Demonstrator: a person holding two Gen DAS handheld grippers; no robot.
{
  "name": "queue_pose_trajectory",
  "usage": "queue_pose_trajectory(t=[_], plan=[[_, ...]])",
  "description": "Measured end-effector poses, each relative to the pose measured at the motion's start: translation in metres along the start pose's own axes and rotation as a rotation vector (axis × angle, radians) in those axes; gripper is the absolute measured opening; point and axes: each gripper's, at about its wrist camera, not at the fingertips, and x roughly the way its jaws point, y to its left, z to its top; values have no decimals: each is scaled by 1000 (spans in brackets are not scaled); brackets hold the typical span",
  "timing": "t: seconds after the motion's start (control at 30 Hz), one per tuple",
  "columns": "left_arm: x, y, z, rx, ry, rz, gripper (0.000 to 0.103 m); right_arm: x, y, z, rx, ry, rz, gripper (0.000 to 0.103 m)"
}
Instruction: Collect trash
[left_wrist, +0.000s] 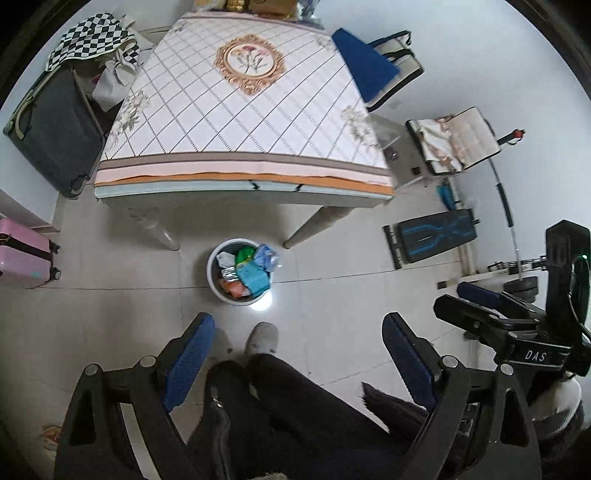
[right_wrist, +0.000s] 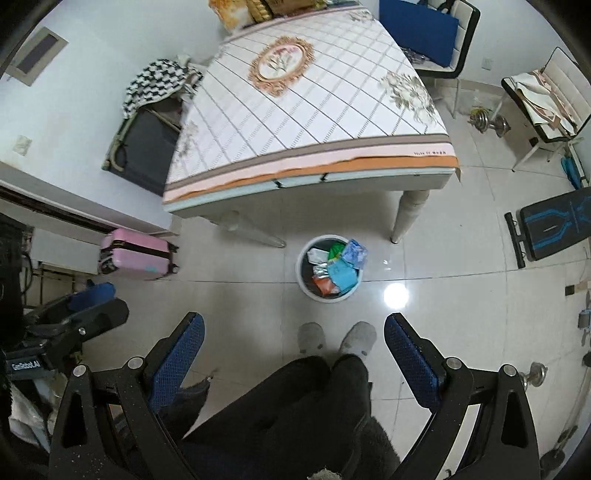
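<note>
A round white trash bin (left_wrist: 218, 280) stands on the tiled floor in front of the table, filled with several colourful wrappers (left_wrist: 251, 275); the right wrist view shows the same bin (right_wrist: 306, 286) with its wrappers (right_wrist: 341, 273). High above the floor, my left gripper (left_wrist: 297, 326) is open, nothing between its blue pads. My right gripper (right_wrist: 293, 326) is open and empty too; it also shows at the right edge of the left wrist view. Both point steeply down, over a person's dark-trousered legs and grey slippers (right_wrist: 356, 338).
A table with a patterned cloth (left_wrist: 240, 110) stands behind the bin. A dark suitcase (left_wrist: 51, 133) and a pink suitcase (left_wrist: 22, 254) are at the left. Chairs (right_wrist: 550, 107), a black exercise bench (left_wrist: 436, 236) and dumbbells (right_wrist: 487, 123) crowd the right.
</note>
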Motion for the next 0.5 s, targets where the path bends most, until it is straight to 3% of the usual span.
queue_pose_trajectory(t=[0.2,0.5], plan=[[-35,-12,-6,-10,-44,-37,92,-34,16,-10,-30,-4,40,99],[-64,-19,-14,-15,-106,-44,92,-40,27,-23,-53,5,87,103]])
